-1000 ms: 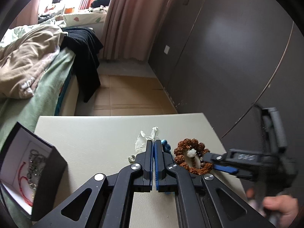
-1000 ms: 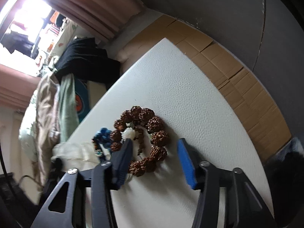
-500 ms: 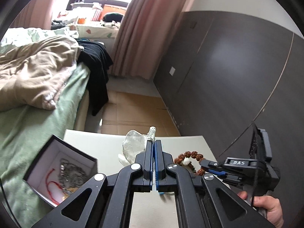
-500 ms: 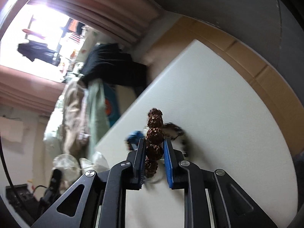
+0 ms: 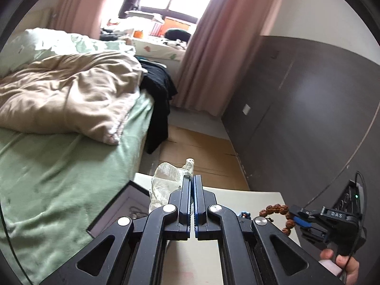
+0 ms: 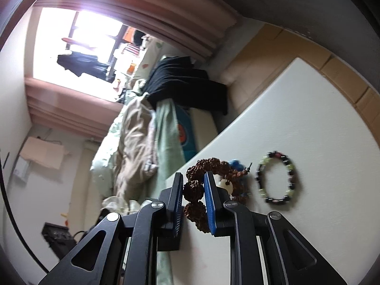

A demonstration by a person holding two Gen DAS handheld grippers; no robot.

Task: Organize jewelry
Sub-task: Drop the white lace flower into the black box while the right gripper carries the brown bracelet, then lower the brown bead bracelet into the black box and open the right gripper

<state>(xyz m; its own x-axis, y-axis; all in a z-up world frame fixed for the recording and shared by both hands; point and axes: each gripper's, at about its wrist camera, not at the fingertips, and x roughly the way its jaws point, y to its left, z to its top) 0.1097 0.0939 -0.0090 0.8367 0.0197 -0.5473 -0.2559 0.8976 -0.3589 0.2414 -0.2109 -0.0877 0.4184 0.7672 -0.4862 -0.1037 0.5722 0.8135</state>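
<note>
A bedroom: a bed (image 5: 59, 156) with green sheets and a beige quilt (image 5: 68, 97), pink curtains (image 5: 209, 54) at a bright window, a dark wall panel, and in front of me a white table (image 6: 296, 123).

I count two bracelets in my right view: one of knobbly brown beads, the brown bracelet (image 6: 197, 197), and one of dark and pale green beads, the green bracelet (image 6: 277, 178), lying flat on the table just beside it. One small blue piece (image 6: 236, 163) peeps out behind the brown beads. In my left view there is one black jewelry box (image 5: 118, 210) with a white lining, open, at the table's left edge.

My right gripper (image 6: 193, 199) is clenched on the brown bracelet; its beads run between my blue pads, the rest of the loop hanging past the right finger. My left gripper (image 5: 192, 199) has its jaws pressed together on a clear crumpled plastic bag (image 5: 166, 182), which stands up above the box.
</note>
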